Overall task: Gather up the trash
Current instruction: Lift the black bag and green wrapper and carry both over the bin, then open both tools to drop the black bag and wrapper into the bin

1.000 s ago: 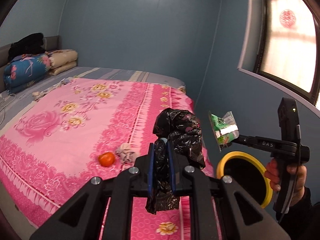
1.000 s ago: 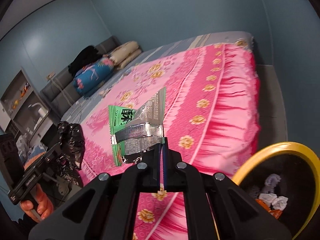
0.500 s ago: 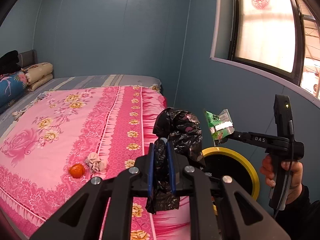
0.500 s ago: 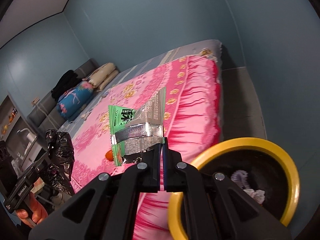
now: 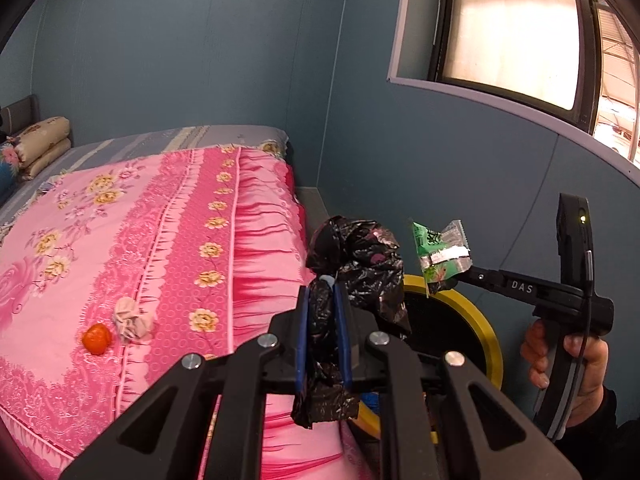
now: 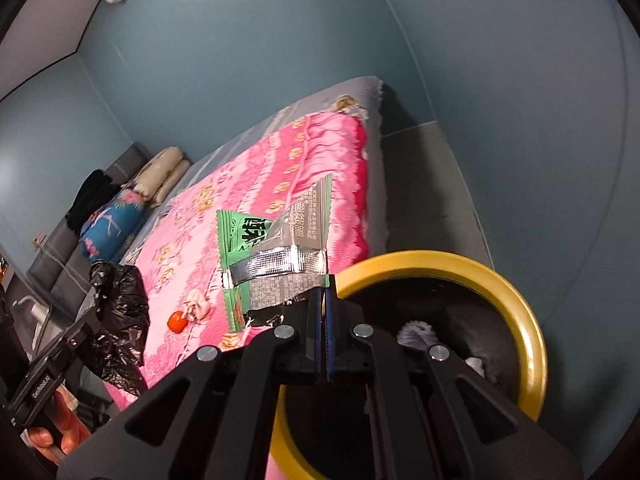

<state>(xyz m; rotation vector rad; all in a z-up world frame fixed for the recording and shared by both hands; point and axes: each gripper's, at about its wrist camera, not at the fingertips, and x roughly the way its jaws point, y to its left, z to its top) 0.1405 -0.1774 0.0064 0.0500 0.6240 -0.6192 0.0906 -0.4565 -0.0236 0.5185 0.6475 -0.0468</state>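
My left gripper (image 5: 323, 292) is shut on a crumpled black plastic bag (image 5: 360, 256), held above the bed's edge beside the bin. My right gripper (image 6: 325, 300) is shut on a green and silver snack wrapper (image 6: 276, 256), held over the near rim of the yellow-rimmed black bin (image 6: 532, 344). The wrapper (image 5: 440, 254), the right gripper (image 5: 460, 274) and the bin (image 5: 490, 344) also show in the left wrist view. The bag (image 6: 120, 304) shows at the left of the right wrist view. A crumpled tissue (image 5: 132, 318) and a small orange piece (image 5: 97, 338) lie on the pink bedspread (image 5: 120, 240).
The bin stands on the floor between the bed and the blue wall, and holds white tissues (image 6: 416, 336). A window (image 5: 516, 28) is above it. Pillows and folded bedding (image 6: 160, 176) lie at the head of the bed.
Both grippers swung right toward the bin with their loads still gripped. The wrapper now hangs over the bin's rim. The tissue and orange piece stayed on the bed.
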